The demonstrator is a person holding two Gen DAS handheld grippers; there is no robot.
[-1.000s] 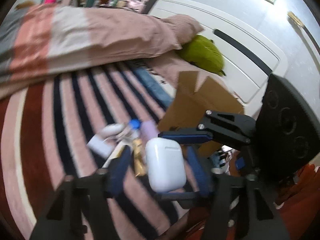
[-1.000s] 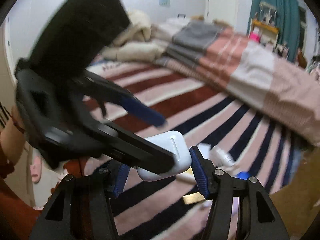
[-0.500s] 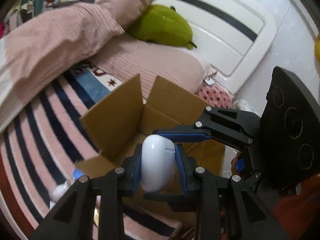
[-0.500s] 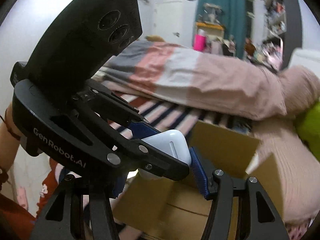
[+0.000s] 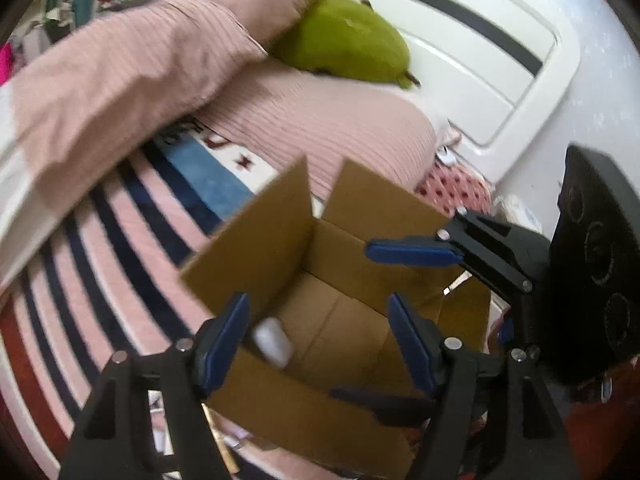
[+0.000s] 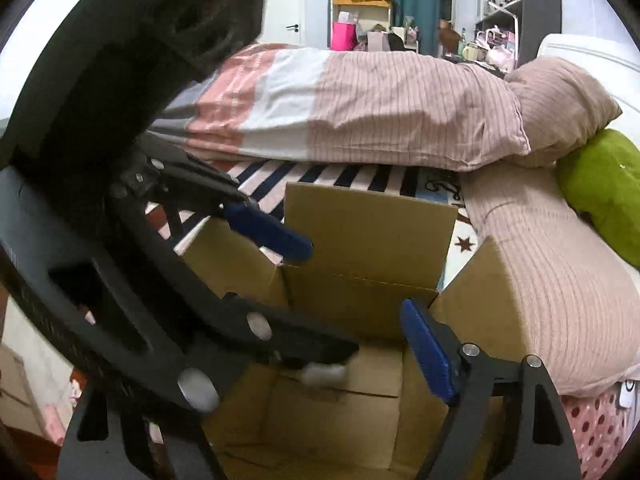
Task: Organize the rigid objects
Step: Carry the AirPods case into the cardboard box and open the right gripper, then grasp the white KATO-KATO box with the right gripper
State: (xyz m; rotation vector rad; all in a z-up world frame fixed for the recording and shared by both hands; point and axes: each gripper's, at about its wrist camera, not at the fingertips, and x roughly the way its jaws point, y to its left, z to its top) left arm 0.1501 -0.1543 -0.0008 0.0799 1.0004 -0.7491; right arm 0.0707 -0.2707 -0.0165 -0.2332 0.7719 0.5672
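Note:
An open cardboard box stands on the striped bedspread; it also shows in the right wrist view. A white earbud case lies on the box floor near the left wall, blurred; it also shows in the right wrist view. My left gripper is open and empty above the box opening. My right gripper is open and empty over the box, its left finger hidden behind the left gripper's body. The right gripper's blue finger crosses the box in the left wrist view.
A green plush and pink pillows lie at the white headboard. A folded pink duvet lies behind the box. Small items lie by the box's front left corner.
Both grippers held the white earbud case between them over the box. Now both have opened and the case has dropped into the box.

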